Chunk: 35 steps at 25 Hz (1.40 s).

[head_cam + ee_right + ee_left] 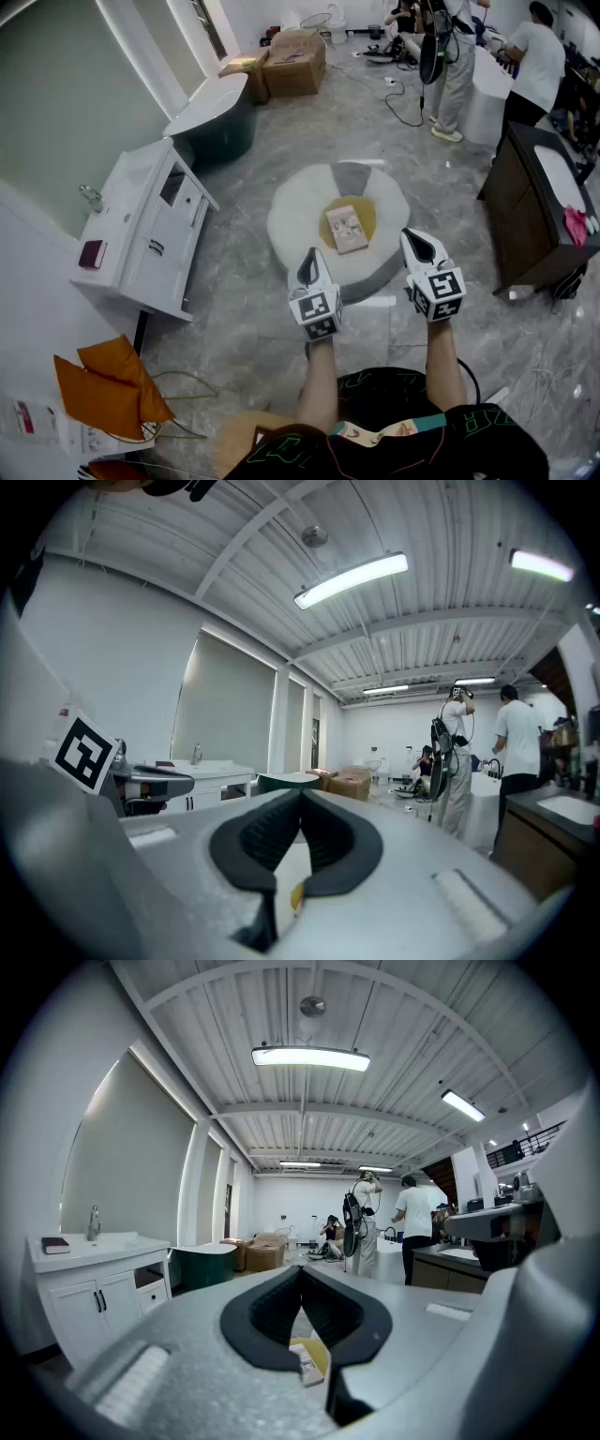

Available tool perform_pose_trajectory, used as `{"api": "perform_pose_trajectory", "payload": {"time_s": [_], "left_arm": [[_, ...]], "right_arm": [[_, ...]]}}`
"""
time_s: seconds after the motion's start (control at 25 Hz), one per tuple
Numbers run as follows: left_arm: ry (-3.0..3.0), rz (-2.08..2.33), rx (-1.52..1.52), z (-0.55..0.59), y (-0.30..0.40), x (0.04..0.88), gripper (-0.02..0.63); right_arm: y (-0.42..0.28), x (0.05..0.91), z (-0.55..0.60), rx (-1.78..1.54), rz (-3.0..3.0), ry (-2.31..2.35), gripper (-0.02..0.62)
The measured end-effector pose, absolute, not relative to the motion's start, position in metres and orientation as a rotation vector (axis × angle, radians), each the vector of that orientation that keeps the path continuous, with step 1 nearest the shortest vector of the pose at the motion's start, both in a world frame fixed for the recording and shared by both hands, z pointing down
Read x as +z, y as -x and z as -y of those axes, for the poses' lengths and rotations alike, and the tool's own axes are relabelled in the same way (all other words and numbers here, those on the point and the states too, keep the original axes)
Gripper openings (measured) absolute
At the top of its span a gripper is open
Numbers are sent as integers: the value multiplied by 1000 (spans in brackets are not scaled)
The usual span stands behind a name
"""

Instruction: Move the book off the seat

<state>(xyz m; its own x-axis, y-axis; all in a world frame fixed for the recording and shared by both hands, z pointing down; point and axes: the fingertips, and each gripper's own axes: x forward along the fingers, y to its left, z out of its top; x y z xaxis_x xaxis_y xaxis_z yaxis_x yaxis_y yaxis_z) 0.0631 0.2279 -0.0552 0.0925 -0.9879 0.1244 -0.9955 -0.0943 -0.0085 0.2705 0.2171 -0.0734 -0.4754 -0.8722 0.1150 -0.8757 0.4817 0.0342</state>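
A small tan book point(347, 229) lies flat on a yellow pad point(364, 214) on top of the round white seat point(298, 220). My left gripper point(311, 262) hovers at the seat's near edge, just short of the book, with its jaws shut and empty. My right gripper point(418, 244) is at the seat's near right edge, also shut and empty. In the left gripper view the book point(307, 1364) and the yellow pad point(322, 1352) show below the closed jaw tips point(302, 1274). In the right gripper view only a sliver of the yellow pad point(296, 895) and the white seat point(285, 862) shows.
A white vanity cabinet point(150, 234) stands at left, with a dark green tub point(217, 117) and cardboard boxes point(295, 58) behind it. A dark wooden cabinet point(539, 211) stands right of the seat. Several people point(536, 61) are at the back. Orange cushions point(105, 382) lie near left.
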Motion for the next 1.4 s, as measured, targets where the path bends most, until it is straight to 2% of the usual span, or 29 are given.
{"api": "perform_pose_trajectory", "payload": {"time_s": [0.6, 0.92, 1.4], "left_arm": [[-2232, 1986, 73, -224, -54, -32, 11], [-2142, 2026, 22, -214, -15, -27, 11], [-2105, 2056, 8, -179, -6, -18, 11]], "right_arm": [[-285, -74, -211, 84, 2534, -1701, 3], [-266, -83, -196, 173, 2605, -1652, 3], [-253, -87, -153, 140, 2651, -1588, 3]]}}
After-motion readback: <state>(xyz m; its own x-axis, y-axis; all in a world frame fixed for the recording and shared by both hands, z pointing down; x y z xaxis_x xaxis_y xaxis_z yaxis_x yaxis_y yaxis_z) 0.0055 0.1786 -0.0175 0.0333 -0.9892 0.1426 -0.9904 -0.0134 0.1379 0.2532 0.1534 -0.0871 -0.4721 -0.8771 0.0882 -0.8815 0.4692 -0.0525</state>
